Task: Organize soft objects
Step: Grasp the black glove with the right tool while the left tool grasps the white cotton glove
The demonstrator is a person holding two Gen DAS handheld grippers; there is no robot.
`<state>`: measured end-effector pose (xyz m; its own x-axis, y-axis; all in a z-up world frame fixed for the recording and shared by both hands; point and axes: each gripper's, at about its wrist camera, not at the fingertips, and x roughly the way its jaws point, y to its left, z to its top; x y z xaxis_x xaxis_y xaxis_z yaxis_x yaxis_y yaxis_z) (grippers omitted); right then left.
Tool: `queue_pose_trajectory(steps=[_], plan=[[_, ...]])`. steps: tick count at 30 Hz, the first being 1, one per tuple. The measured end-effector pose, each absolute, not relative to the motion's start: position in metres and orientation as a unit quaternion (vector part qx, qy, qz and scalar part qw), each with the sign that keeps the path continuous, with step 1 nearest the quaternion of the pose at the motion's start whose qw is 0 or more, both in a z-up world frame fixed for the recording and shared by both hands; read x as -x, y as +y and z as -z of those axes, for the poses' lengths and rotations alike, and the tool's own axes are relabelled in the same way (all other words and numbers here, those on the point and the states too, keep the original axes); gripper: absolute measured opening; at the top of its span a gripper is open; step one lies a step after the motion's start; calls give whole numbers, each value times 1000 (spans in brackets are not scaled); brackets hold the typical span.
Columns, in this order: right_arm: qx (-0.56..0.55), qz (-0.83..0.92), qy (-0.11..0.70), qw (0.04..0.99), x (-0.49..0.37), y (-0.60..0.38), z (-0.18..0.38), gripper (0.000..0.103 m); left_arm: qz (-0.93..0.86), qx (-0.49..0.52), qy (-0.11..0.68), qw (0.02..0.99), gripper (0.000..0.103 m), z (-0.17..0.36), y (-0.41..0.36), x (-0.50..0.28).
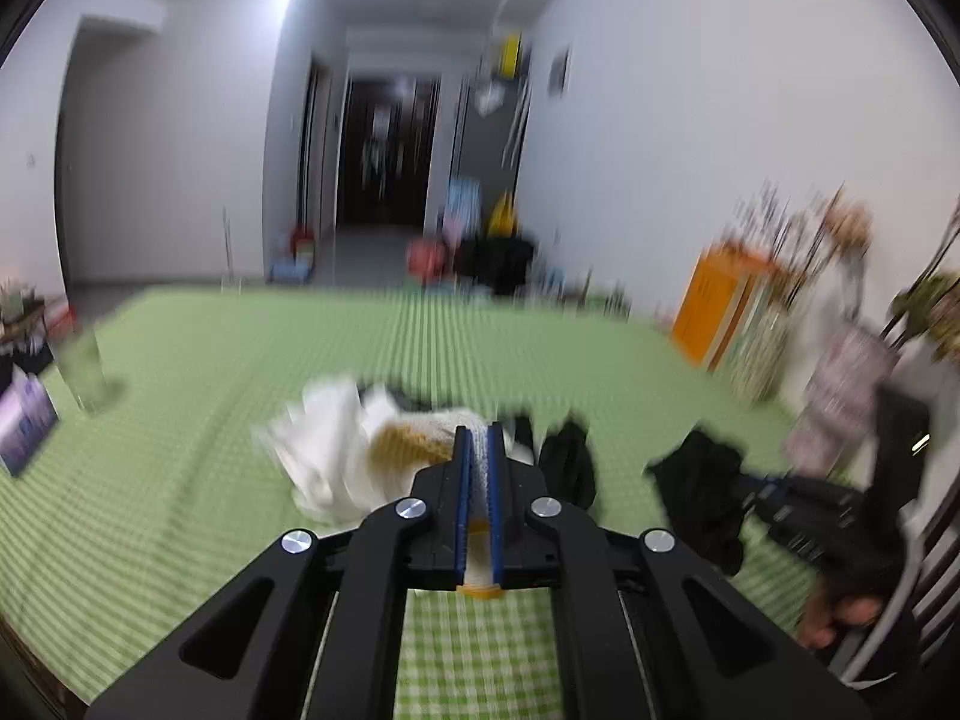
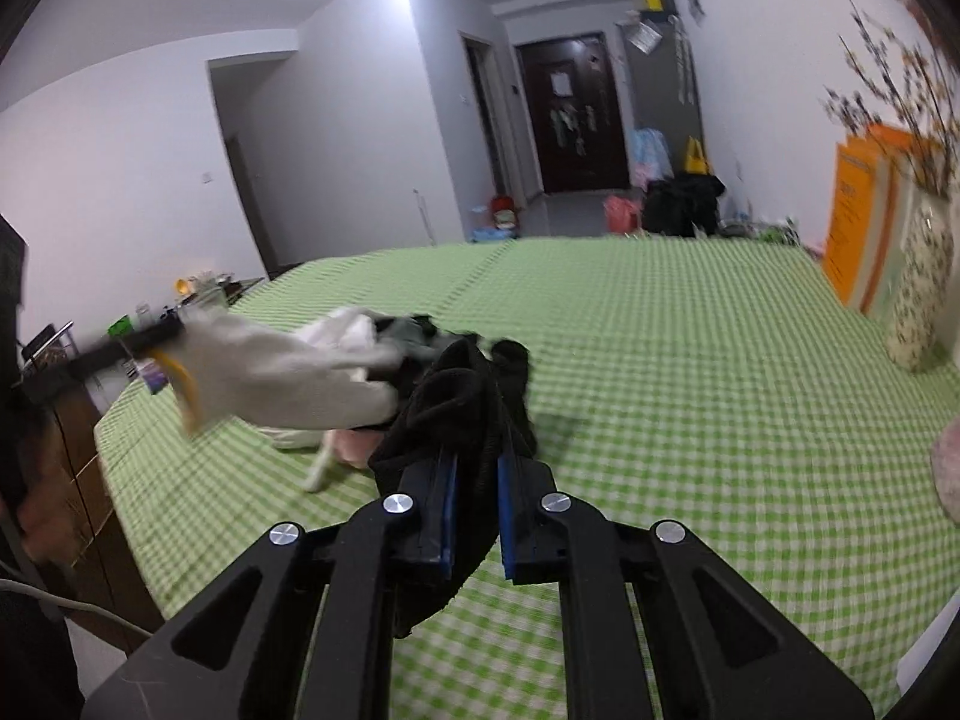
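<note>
My left gripper (image 1: 479, 438) is shut on a white knit glove (image 1: 420, 441) with a yellow cuff; the fabric fills the gap between its blue pads. In the right wrist view this glove (image 2: 282, 378) hangs stretched above the table from the left gripper (image 2: 150, 336). My right gripper (image 2: 477, 456) is shut on a black cloth (image 2: 462, 396) that drapes over and below its fingers. In the blurred left wrist view the same black cloth (image 1: 699, 480) hangs at the right. A pile of white, grey and pink soft things (image 2: 360, 324) lies on the table between the two grippers.
The green checked tablecloth (image 2: 660, 330) covers a wide table. An orange box (image 2: 858, 210) and a patterned vase with dry branches (image 2: 918, 300) stand at the right edge. A drinking glass (image 1: 90, 372) stands at the left. A pink soft thing (image 2: 948, 468) shows at the far right.
</note>
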<state>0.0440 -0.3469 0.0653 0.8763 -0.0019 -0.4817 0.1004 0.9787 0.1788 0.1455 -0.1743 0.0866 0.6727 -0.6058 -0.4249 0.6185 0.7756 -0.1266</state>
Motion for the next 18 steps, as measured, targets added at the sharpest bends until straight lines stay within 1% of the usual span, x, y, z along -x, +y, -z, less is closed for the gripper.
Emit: queue_pose_trajectory(steps=[2,5,12,18], plan=[[-93,21,239,966,-40,-339,-74,11,336,-2,193,922,2,-110,-155,-134],[-90,17,236,967,-37,-330,-80,11,306,2,182,935,2,-123,-138,-128],[-78,-21,252,964,-59,-294,-84,11,248,29,186,950,2,-124,-77,-121],[-47,-99,277,955,-104,-223,-80,11,155,57,173,971,2,-126,17,-107]])
